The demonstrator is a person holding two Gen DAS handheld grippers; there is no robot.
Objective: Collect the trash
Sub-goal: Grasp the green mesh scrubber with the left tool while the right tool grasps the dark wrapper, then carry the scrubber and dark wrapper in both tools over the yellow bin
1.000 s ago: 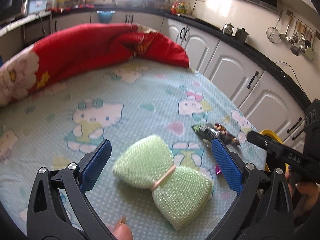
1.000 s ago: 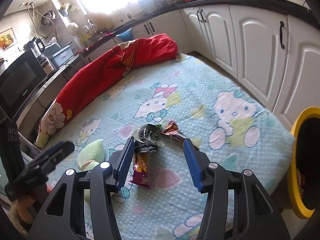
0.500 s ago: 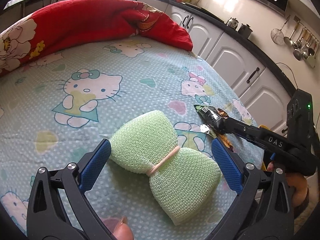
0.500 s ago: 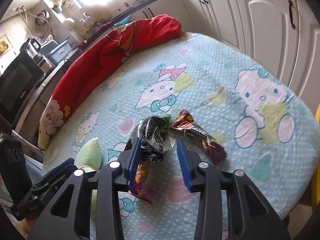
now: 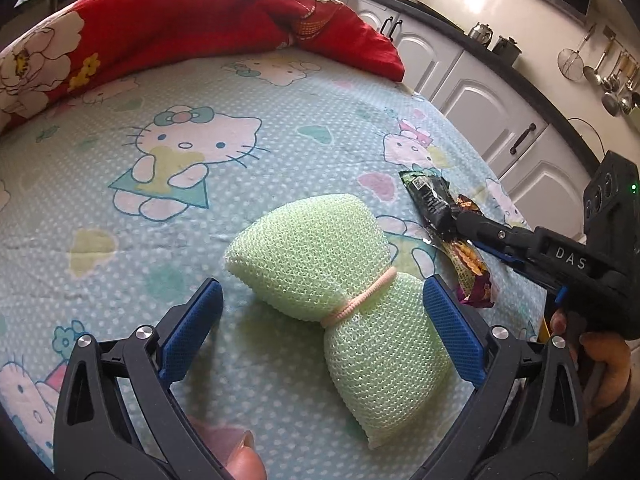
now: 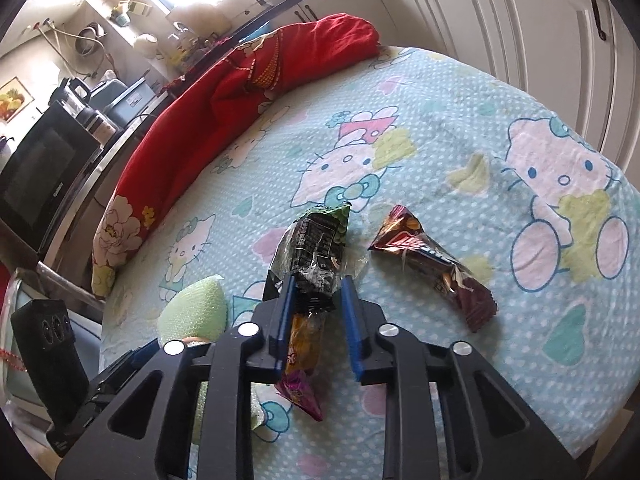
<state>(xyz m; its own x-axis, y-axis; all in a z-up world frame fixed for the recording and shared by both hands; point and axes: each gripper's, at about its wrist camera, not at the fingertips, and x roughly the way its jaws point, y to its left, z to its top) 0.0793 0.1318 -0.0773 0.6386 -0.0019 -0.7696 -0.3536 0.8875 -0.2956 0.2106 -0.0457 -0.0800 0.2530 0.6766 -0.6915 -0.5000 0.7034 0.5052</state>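
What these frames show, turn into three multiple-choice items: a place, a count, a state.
1. The green scrubber lies:
A) on a chair
B) between the left gripper's fingers
C) in a drawer

2. Wrappers on the cloth:
A) one
B) three
C) five

3. The right gripper is:
A) wide open
B) out of view
C) shut on the black wrapper

Key:
1. B, blue fingers flank it.
2. B, black, brown wrapper and purple wrapper.
3. C, its fingers press that wrapper's sides.
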